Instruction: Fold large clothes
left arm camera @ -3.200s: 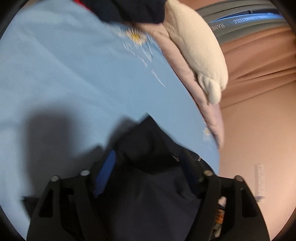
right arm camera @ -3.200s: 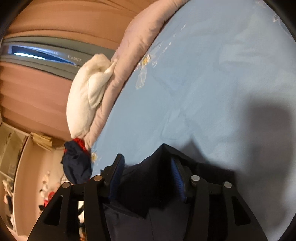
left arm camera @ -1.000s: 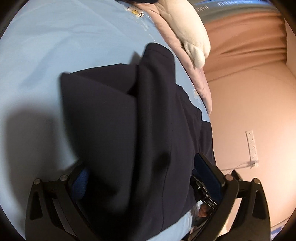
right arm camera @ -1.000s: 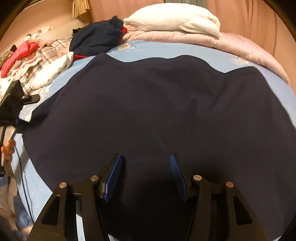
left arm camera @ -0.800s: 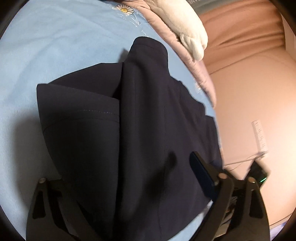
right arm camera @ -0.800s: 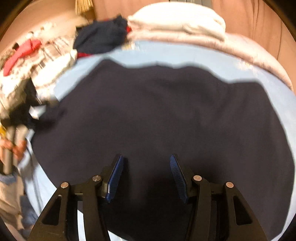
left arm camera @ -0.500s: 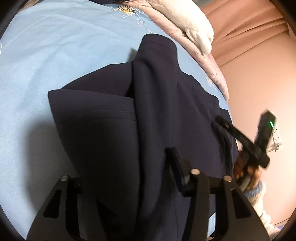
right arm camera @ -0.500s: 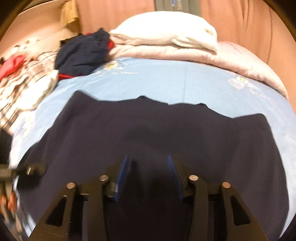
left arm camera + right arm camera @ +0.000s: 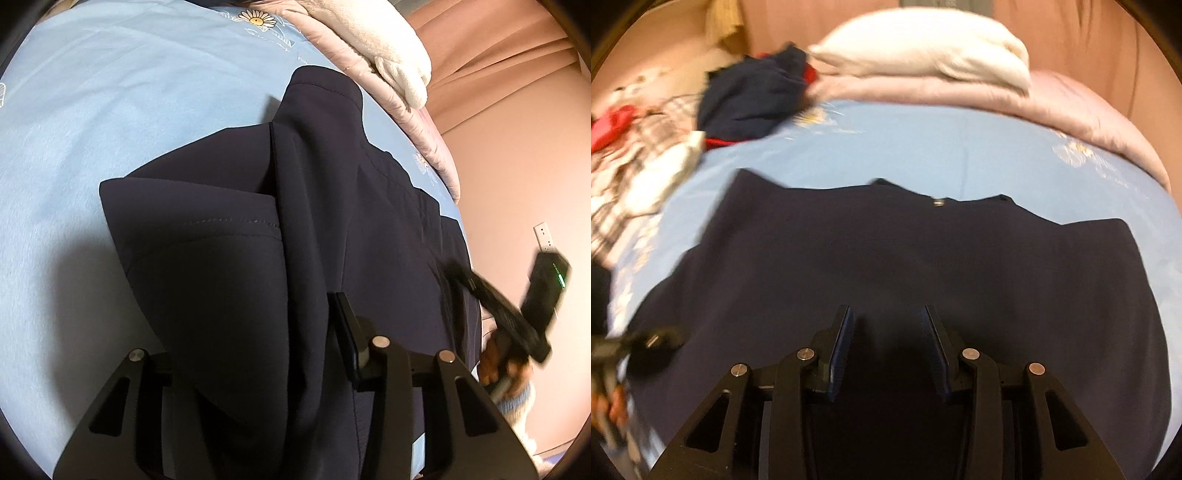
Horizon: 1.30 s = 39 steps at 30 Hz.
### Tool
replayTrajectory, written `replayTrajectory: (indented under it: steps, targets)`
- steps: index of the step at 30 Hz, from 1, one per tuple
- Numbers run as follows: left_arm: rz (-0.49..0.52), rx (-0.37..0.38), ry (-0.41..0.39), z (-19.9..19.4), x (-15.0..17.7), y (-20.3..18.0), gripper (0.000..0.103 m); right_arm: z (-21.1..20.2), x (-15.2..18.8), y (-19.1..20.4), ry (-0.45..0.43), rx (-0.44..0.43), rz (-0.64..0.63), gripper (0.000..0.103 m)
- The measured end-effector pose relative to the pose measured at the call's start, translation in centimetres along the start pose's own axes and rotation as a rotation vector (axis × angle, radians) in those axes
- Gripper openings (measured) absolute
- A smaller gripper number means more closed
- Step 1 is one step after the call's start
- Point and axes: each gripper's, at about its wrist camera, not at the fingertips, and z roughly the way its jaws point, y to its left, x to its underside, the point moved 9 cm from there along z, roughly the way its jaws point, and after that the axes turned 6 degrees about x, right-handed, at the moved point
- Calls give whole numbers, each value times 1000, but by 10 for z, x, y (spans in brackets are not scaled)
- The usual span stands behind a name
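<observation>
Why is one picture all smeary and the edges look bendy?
Right wrist view: motion blur smears the clothes pile and pillow. Left wrist view: sharper, though the other gripper at the right is streaked, and a dark shadow lies on the sheet. Both views: the fisheye lens bends the edges, black corners.

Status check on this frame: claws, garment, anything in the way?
Left claw just closed on a fold of the dark garment. Right claw just closed too, cloth apparently pinched. Garment spread on blue bedsheet; clothes pile lies apart.
</observation>
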Motion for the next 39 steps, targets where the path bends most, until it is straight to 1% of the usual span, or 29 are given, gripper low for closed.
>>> replayTrajectory:
  steps: [3, 4, 5, 7, 9, 11, 14, 15, 18, 21, 23, 26, 28, 30, 31, 32, 34, 39]
  targets:
    - [-2, -4, -1, 0, -1, 0, 43, -23, 20, 10, -17, -44, -28, 41]
    - [-5, -3, -1, 0, -1, 0, 43, -29, 32, 17, -10, -58, -43, 41]
    - [-10, -2, -2, 0, -2, 0, 43, -27, 35, 20, 4, -64, -57, 41]
    - [-18, 2, -3, 2, -4, -1, 45, -18, 50, 26, 39, -59, -82, 41]
    - [-30, 8, -4, 2, -4, 0, 44, -7, 62, 27, 55, -27, -102, 41]
    - [-41, 13, -3, 3, -5, 1, 43, 1, 62, 24, 48, -15, -101, 41]
    - [-39, 10, -2, 4, -6, 0, 42, -3, 61, 24, 53, -8, -101, 41]
    - [-35, 7, -2, 4, -6, 0, 42, -7, 60, 23, 62, -5, -95, 41]
    - [-32, 8, 2, 4, -7, 0, 42, -24, 59, 23, 49, -30, -88, 41]
    - [-36, 17, 0, 4, -7, 1, 42, -42, 69, 30, 35, -63, -88, 41]
    - [-34, 18, -1, 4, -7, 0, 43, -44, 80, 34, 47, -74, -98, 41]
    - [-33, 12, 0, 4, -8, 0, 43, -32, 90, 36, 49, -38, -143, 41]
    - [-39, 3, -5, 3, -9, 0, 40, -21, 93, 38, 41, -35, -140, 41]
    - [-31, -21, -10, 1, -10, -4, 35, -16, 89, 37, 22, -70, -116, 41]
    - [-20, -34, -15, 0, -10, -8, 29, -15, 88, 35, 23, -89, -94, 42]
    - [-13, -39, -19, -2, -10, -12, 26, -14, 87, 34, 26, -108, -69, 41]
    - [1, -30, -29, -7, -13, -22, 14, -14, 86, 33, 25, -127, -51, 41]
    - [25, -17, -61, -18, -19, -48, 13, -16, 91, 37, -1, -125, -55, 42]
